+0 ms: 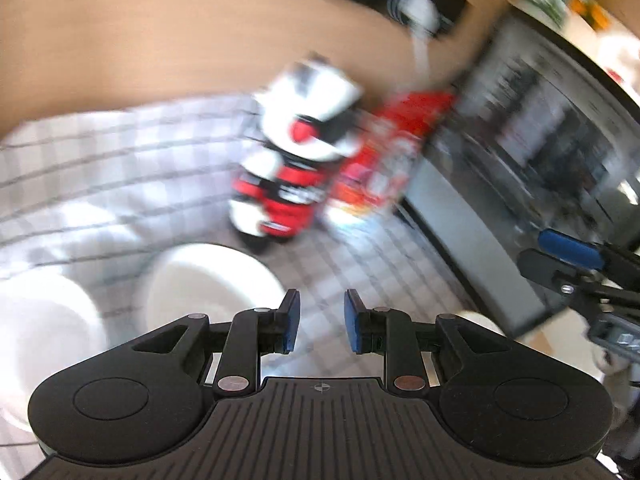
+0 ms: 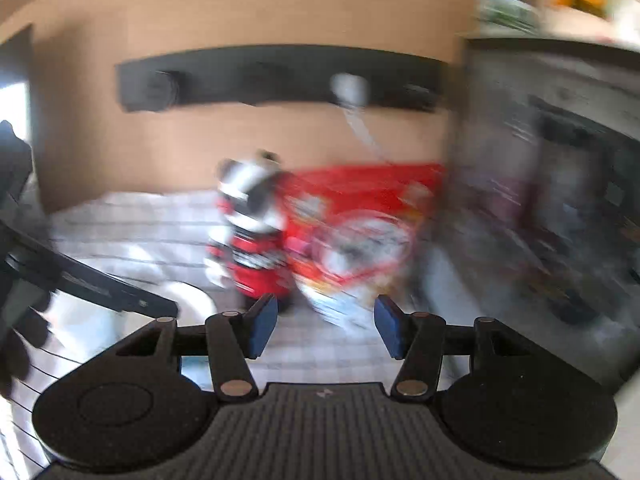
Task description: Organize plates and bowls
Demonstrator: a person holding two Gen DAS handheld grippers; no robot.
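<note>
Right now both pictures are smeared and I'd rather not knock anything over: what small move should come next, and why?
Probably steady both hands first, then lower the left tongs toward the white bowl just ahead to their left. Both tongs hold nothing, the right tongs standing wider. A red-and-white bottle and a red box stand just beyond on the checked cloth, so a blurred reach risks tipping them.

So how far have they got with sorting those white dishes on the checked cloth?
Hard to call anything done: the pictures are blurred. Two white dishes sit side by side on the checked cloth, not stacked as far as I can tell. Nothing is in hand: the left tongs and right tongs both hang empty above the cloth, jaws apart. Gathering the dishes seems to be left.
</note>
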